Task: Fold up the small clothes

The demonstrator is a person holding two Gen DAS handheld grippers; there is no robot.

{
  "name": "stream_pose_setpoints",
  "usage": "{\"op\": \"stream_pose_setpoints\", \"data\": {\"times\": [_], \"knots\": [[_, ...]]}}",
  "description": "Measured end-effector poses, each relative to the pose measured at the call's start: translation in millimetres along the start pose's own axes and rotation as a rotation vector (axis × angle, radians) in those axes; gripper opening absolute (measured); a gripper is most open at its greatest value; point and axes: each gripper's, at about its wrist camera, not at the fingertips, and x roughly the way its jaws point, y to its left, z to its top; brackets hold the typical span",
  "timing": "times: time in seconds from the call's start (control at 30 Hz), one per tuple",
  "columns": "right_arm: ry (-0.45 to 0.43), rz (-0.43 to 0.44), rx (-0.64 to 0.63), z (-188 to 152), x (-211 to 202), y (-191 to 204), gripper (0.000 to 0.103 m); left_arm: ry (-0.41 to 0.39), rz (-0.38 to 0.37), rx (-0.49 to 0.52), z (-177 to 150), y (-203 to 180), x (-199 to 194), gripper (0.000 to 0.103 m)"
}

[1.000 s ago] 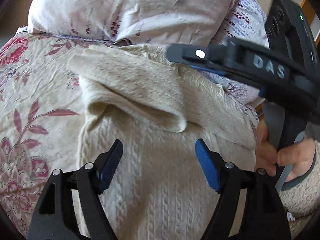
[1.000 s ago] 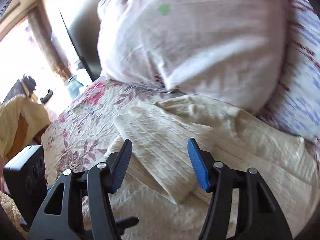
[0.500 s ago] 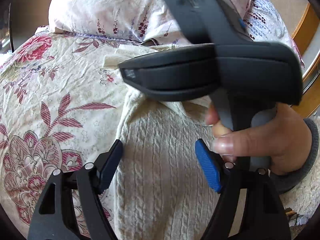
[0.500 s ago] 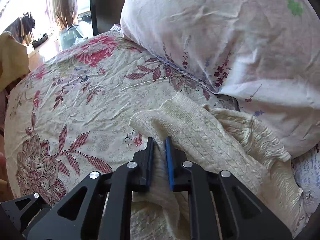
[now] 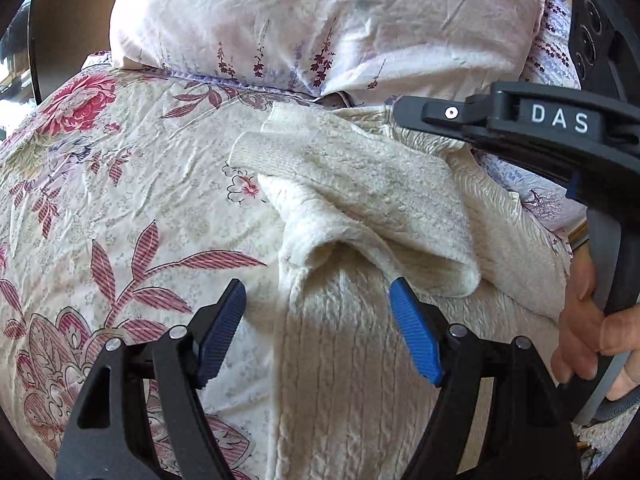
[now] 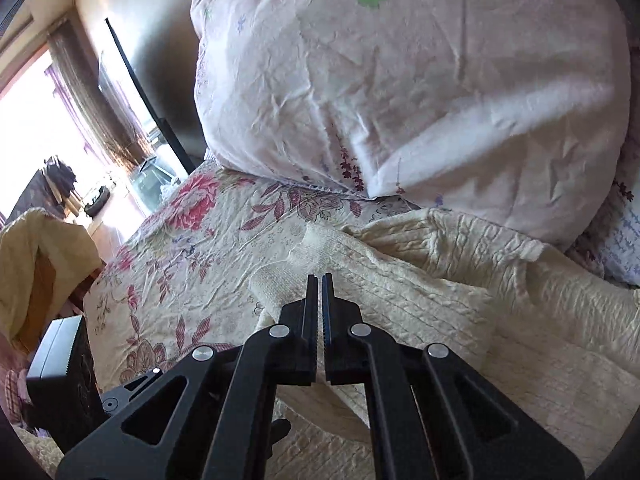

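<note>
The only words to read are the white letters "DAS". They stand on a small dark plate on the side of the right gripper (image 5: 404, 109), the black tool that reaches in from the right side in the left wrist view. The letters sit just behind a little silver screw on that tool. In the right wrist view no letters, numbers or signs can be read.

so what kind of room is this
Most likely a bedroom: a cream cable-knit sweater lies on a floral quilted bedspread, with a big pale floral pillow behind it and a bright window to one side.
</note>
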Motion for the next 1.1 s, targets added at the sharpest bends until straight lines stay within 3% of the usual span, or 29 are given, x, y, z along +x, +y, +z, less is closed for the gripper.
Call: {"op": "stream_pose_setpoints", "data": {"times": [0.07,0.1,0.13,0.23,0.37,0.43,0.5,0.83,0.97,1.1], "knots": [[0.048,-0.014,-0.070,0.1,12.5,17.4,0.031,0.002,-0.004,-0.001,-7.1,-1.1,-6.6,0.075],[0.057,-0.033,-0.104,1.5,18.1,26.2,0.065,0.003,-0.009,-0.001,-8.0,-0.5,-8.0,0.075],[0.051,-0.048,-0.129,1.4,22.2,33.8,0.077,0.003,-0.010,0.003,-10.2,-0.8,-8.1,0.075],[0.079,-0.070,-0.209,5.5,42.4,54.1,0.072,0.003,0.001,0.017,-15.3,1.6,-12.4,0.076],[0.176,-0.143,-0.341,5.5,83.6,76.4,0.049,0.010,0.013,0.027,-20.7,6.3,-14.9,0.076],[0.230,-0.180,-0.400,-0.1,100.1,81.5,0.025,0.010,0.011,0.030,-21.3,7.8,-17.4,0.076],[0.198,-0.181,-0.402,0.0,96.9,78.1,0.006,0.007,0.011,0.027,-20.7,10.5,-19.4,0.076],[-0.121,0.000,0.102,25.1,-15.5,-26.5,0.006,-0.004,0.000,-0.011,2.5,15.8,-11.6,0.076],[-0.280,-0.015,0.331,4.7,-73.2,-92.0,0.006,-0.002,0.016,0.020,7.8,6.5,-4.9,0.076],[-0.440,-0.114,0.583,-53.0,-135.1,-163.2,0.006,0.008,0.034,0.038,9.5,-0.4,2.4,0.076]]}}
